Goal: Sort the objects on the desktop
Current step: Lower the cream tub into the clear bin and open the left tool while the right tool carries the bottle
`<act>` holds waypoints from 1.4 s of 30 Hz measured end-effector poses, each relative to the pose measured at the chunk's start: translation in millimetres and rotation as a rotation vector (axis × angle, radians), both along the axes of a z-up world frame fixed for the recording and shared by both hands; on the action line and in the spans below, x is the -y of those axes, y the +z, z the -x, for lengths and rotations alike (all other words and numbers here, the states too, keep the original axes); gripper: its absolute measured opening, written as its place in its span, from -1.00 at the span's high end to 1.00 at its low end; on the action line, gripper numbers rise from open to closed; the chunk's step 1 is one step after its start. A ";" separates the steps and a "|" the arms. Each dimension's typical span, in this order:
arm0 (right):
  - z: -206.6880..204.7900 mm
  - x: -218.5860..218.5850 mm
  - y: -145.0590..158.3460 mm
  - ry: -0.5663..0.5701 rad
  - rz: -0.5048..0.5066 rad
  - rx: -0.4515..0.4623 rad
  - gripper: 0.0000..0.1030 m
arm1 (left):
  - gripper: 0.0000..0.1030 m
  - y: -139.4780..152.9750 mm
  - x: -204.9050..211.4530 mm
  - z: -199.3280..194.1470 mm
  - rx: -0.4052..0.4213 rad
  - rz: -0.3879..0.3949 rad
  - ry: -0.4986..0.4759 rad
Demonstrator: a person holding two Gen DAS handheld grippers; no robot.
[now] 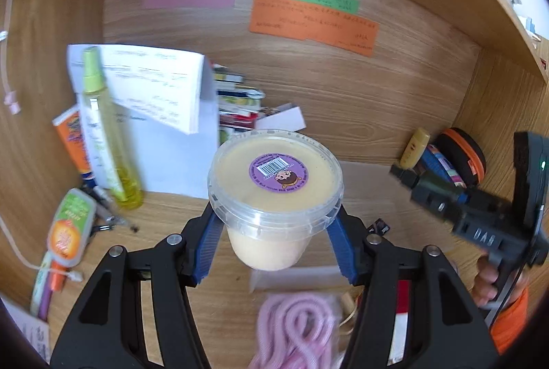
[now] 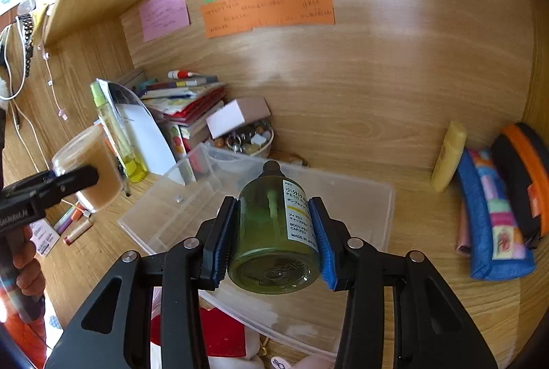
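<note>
My left gripper [image 1: 274, 231] is shut on a clear plastic tub [image 1: 274, 183] of cream-coloured stuff with a purple sticker on its lid, held above the wooden desk. The tub also shows at the left of the right wrist view [image 2: 91, 163]. My right gripper [image 2: 272, 238] is shut on a small green pump bottle [image 2: 274, 231], lying along the fingers with its black cap pointing away, above a clear plastic box [image 2: 343, 197]. The right gripper [image 1: 456, 197] with the bottle shows at the right of the left wrist view.
A tall yellow-green spray bottle [image 1: 106, 135] leans on white papers [image 1: 154, 87] by a stack of books [image 2: 185, 101]. A yellow tube [image 2: 447, 156] and pouches [image 2: 494, 211] lie right. A pink cord [image 1: 295, 327] lies near. Coloured notes [image 2: 267, 5] hang on the back wall.
</note>
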State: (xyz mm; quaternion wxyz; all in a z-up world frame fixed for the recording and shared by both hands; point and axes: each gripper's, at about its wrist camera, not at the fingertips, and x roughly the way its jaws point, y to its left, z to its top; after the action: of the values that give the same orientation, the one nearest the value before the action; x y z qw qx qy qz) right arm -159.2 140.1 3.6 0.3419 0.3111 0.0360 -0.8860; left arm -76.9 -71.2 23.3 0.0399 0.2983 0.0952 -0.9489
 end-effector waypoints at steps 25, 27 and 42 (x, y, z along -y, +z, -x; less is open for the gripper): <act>9.9 10.1 -39.9 0.009 -0.106 0.083 0.25 | -0.13 -68.4 -46.0 66.3 0.177 0.016 -0.167; 10.7 11.1 -41.6 0.009 -0.114 0.090 0.25 | -0.13 -69.4 -48.2 66.1 0.177 0.030 -0.168; 9.0 17.4 -46.7 0.005 -0.137 0.093 0.03 | -0.28 -70.3 -47.0 61.8 0.165 0.047 -0.154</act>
State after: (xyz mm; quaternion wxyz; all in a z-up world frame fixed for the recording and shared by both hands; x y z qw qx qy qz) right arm -168.2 122.8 -43.1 0.3235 0.3745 0.0816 -0.8651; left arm -138.7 -24.2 -47.0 -0.0185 0.3807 0.0460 -0.9234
